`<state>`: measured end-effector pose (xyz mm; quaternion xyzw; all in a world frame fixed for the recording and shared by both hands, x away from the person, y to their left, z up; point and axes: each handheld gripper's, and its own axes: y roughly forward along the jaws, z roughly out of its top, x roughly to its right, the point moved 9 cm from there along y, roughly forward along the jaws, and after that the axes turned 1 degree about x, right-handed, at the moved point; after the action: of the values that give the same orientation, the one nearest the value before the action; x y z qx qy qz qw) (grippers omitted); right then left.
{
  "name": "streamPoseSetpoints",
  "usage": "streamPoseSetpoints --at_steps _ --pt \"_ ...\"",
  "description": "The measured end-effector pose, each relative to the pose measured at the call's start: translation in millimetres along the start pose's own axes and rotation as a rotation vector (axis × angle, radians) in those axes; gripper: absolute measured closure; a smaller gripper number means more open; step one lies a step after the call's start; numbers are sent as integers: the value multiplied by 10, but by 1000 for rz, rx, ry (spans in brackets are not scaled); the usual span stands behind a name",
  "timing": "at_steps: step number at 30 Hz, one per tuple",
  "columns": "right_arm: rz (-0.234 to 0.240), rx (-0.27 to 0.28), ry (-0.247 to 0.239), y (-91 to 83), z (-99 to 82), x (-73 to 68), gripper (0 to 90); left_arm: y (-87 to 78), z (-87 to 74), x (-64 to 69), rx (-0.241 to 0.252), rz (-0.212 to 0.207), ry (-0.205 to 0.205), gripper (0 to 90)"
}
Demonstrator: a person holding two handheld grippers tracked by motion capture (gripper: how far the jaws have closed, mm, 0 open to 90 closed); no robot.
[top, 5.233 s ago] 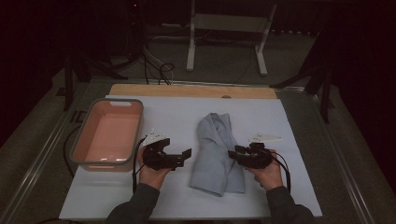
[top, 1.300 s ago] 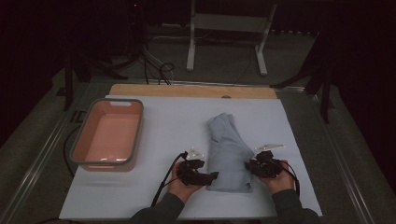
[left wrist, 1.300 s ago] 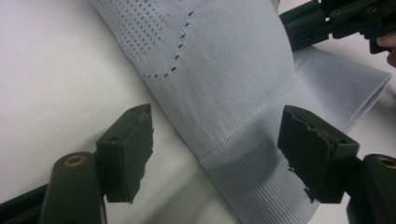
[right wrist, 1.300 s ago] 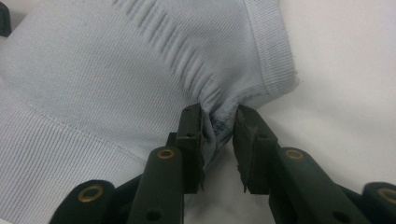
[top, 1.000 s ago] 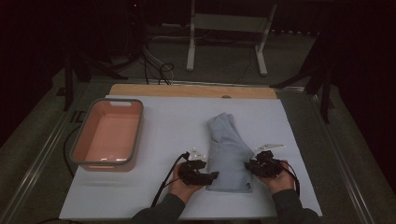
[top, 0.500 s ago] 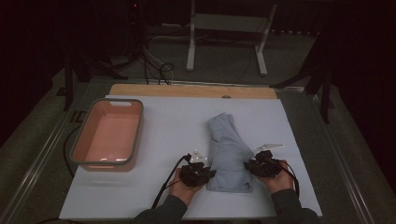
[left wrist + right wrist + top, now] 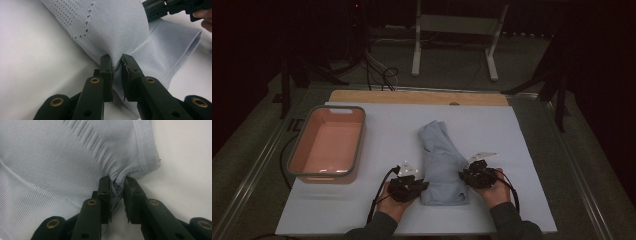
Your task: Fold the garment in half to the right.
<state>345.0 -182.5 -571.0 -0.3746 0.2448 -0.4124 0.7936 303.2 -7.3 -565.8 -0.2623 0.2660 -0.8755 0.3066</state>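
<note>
the room is dim, its far side almost black. a white sheet [image 7: 532, 135] covers the table [image 7: 417, 97], leaving a strip of bare wood along the far edge. metal rails run along both long sides. beyond it, on a grey floor [image 7: 452, 70], stands a pale metal stand [image 7: 457, 30] on two legs, with dark cables [image 7: 379, 70] coiled to its left.
</note>
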Motion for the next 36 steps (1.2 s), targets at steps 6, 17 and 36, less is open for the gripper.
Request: streamPoseSetpoints --at_steps 6,17,36 --pt "8 5 1 46 56 -47 767 -50 -1 -13 10 -4 -9 696" --pt "11 16 13 14 59 -47 754 7 492 85 128 -39 50 416" --pt "44 54 78 -113 27 -78 445 468 486 33 -35 -31 153 805"
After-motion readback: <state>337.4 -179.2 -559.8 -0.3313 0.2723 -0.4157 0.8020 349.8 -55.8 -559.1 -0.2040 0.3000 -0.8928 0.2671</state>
